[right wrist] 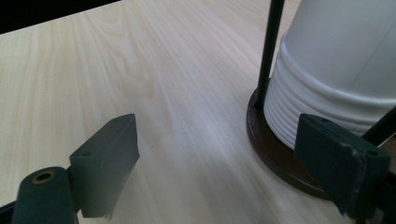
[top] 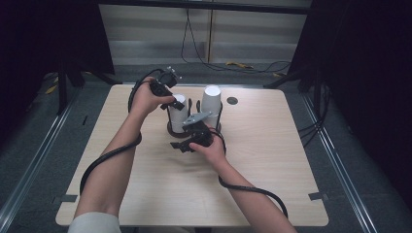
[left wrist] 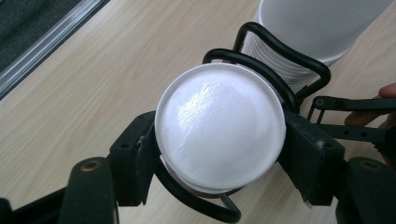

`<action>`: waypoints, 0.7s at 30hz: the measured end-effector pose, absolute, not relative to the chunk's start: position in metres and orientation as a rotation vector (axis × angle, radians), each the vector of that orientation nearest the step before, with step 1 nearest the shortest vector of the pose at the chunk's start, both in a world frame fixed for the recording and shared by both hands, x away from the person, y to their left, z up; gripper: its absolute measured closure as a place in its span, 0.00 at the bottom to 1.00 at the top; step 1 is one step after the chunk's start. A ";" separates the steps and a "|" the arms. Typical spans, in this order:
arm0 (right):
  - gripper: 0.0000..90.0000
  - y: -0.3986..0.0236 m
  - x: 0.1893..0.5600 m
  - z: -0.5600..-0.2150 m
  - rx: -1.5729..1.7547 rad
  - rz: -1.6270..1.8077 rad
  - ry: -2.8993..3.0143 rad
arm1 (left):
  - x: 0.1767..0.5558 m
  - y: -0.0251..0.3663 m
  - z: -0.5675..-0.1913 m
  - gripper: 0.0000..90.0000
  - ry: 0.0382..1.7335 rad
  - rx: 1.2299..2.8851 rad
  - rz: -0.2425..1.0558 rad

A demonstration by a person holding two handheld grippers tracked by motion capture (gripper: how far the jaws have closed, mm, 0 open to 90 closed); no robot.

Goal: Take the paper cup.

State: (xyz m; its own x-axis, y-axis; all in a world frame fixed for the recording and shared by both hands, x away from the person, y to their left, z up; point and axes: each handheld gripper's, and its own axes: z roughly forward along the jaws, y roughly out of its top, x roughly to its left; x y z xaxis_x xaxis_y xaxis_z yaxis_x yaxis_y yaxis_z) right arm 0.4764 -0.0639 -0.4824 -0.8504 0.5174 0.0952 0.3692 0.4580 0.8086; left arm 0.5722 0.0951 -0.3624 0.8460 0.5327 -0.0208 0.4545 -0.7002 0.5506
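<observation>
On the left, my left gripper [top: 176, 100] is clamped from above on the top white cup [left wrist: 219, 128] of the left stack, which sits in a black wire holder [left wrist: 280, 70] near the far middle of the wooden table [top: 272, 165]. To its right stands the taller cup stack [top: 211, 104]. My right gripper [right wrist: 219, 163] rests low with jaws spread wide, holding nothing, beside the holder's dark round base [right wrist: 271, 149].

Black two-jaw tools [top: 184, 145] trail thick black cables; one pale sleeve [top: 94, 223] shows
</observation>
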 end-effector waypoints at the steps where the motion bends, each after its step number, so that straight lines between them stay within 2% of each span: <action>1: 0.15 -0.063 0.477 -0.483 0.785 1.346 2.538 | 0.572 0.095 -0.362 0.37 0.716 2.472 0.189; 21: 0.14 -0.054 0.482 -0.484 0.806 1.336 2.491 | 0.569 0.093 -0.351 0.37 0.747 2.476 0.192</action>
State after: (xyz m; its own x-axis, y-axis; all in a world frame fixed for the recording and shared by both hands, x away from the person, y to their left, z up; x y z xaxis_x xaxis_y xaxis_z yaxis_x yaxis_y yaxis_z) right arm 0.4818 -0.0540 -0.4837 -0.8308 0.5513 0.0760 0.3684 0.4424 0.8177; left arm 0.5691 0.0935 -0.3510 0.8359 0.5485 -0.0191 0.4714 -0.6996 0.5370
